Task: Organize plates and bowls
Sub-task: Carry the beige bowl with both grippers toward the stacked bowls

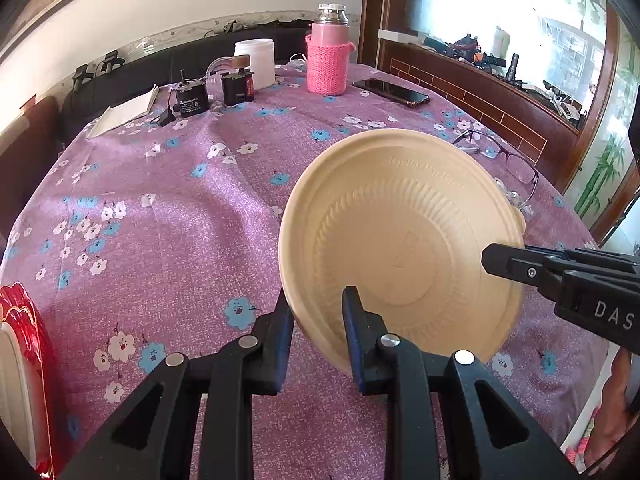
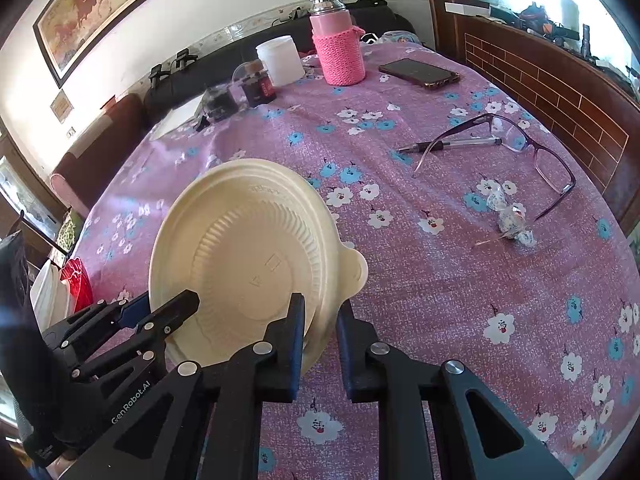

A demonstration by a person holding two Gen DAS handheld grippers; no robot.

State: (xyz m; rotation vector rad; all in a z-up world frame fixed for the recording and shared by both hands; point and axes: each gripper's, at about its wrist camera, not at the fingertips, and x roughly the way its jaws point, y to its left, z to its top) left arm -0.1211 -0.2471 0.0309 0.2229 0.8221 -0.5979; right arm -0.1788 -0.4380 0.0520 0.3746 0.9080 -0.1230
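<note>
A cream ribbed bowl [image 1: 400, 240] with a small tab on its rim hangs tilted above the purple flowered tablecloth, its inside facing both cameras. My left gripper [image 1: 318, 316] is shut on the bowl's lower left rim, one finger outside the wall and one inside. From the right my right gripper [image 1: 496, 260] reaches the opposite rim. In the right wrist view the same bowl [image 2: 248, 248] has its lower right rim clamped in my right gripper [image 2: 320, 320], and my left gripper [image 2: 160, 308] holds the left rim.
Far side of the table: a pink flask [image 2: 338, 48], a white jar [image 2: 280, 58], a phone [image 2: 420, 72] and small dark devices [image 1: 216, 92]. Glasses [image 2: 520, 148], a pen [image 2: 452, 145] and a wrapped sweet [image 2: 508, 216] lie right. A red-and-white pack [image 1: 20, 360] sits at the left edge.
</note>
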